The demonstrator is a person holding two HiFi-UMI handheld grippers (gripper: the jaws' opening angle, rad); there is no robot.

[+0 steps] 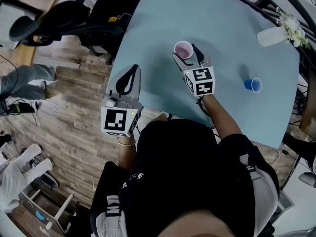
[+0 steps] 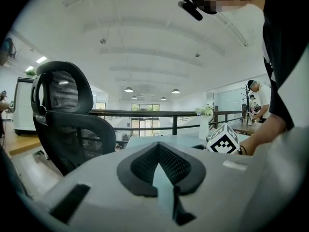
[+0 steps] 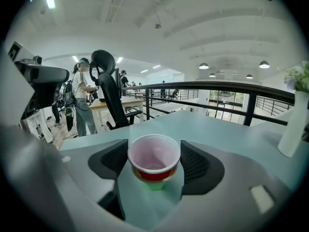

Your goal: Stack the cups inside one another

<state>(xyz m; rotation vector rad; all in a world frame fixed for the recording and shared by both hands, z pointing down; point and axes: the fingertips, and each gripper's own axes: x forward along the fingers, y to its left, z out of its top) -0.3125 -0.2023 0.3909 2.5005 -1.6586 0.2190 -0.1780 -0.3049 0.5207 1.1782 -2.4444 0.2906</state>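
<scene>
Left tongs (image 2: 161,153) pressed together, empty, at counter (image 1: 212,19) left edge. Right tongs (image 3: 154,170) pinching red cup (image 3: 153,159), nothing inside, green showing beneath. Blue cup (image 1: 253,85) well apart rightward, bare counter between. Vase (image 1: 270,36) at far edge.

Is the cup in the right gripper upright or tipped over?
Upright: the cup sits between the pads of the right gripper, its open mouth facing up.
</scene>
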